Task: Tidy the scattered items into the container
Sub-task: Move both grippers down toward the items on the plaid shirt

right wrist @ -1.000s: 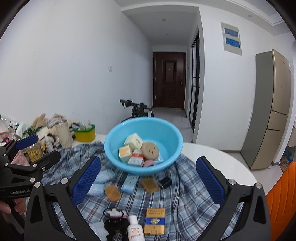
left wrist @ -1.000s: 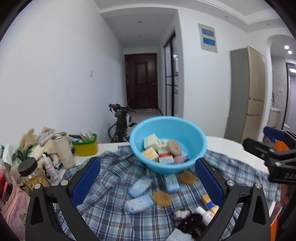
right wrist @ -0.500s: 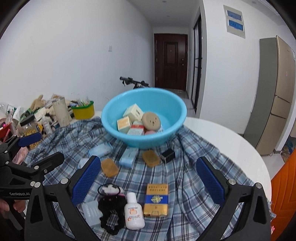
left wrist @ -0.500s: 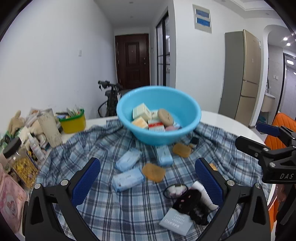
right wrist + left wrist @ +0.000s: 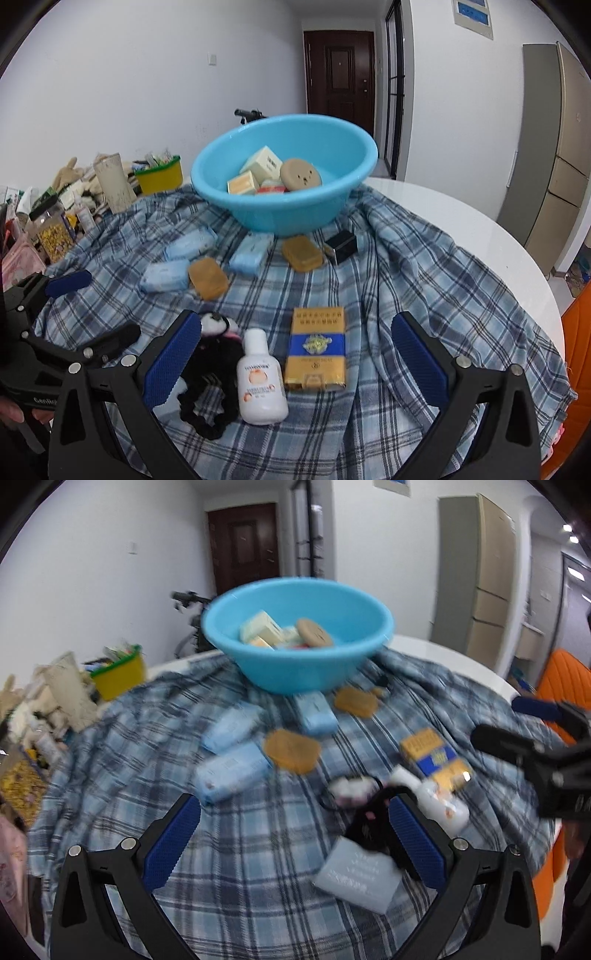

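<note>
Blue basin (image 5: 284, 214) holds small boxes (image 5: 263, 164)

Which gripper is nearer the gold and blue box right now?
Right. The right gripper hangs open just short of the gold and blue box, which lies between its fingers; the left gripper is off to the box's left, over bare cloth.
</note>
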Action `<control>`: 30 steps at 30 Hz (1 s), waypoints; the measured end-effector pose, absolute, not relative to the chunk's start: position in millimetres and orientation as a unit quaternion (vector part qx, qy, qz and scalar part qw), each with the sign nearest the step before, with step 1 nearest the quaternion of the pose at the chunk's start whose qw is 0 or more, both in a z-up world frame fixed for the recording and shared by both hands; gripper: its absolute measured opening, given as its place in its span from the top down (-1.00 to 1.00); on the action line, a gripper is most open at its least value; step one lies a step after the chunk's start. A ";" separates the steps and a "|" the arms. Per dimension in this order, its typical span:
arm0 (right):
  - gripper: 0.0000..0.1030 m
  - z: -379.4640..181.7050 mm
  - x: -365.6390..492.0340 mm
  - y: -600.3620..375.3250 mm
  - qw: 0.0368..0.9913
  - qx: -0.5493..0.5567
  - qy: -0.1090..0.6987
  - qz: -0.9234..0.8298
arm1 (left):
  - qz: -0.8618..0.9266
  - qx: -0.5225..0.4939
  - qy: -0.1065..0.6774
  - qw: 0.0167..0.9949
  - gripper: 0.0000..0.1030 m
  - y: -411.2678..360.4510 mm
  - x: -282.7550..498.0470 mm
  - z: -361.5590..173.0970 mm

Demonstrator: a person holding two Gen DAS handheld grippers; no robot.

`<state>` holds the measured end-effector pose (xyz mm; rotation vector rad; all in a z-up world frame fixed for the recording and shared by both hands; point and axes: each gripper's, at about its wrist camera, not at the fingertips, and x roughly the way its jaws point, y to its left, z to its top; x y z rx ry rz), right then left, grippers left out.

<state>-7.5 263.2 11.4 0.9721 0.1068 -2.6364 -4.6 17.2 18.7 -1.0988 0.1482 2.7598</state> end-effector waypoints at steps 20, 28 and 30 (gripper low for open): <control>-0.99 0.2 -14.1 272.8 0.145 0.359 0.026 -0.922 | 0.829 -0.448 0.207 0.264 -1.00 49.7 -9.2 -30.5; -0.99 -3.7 -19.2 284.8 0.129 0.366 0.014 -0.921 | 0.814 -0.465 0.208 0.278 -1.00 60.7 -11.2 -45.1; -0.99 -5.0 -20.5 287.8 0.126 0.368 0.011 -0.921 | 0.817 -0.458 0.209 0.281 -1.00 62.5 -10.3 -46.1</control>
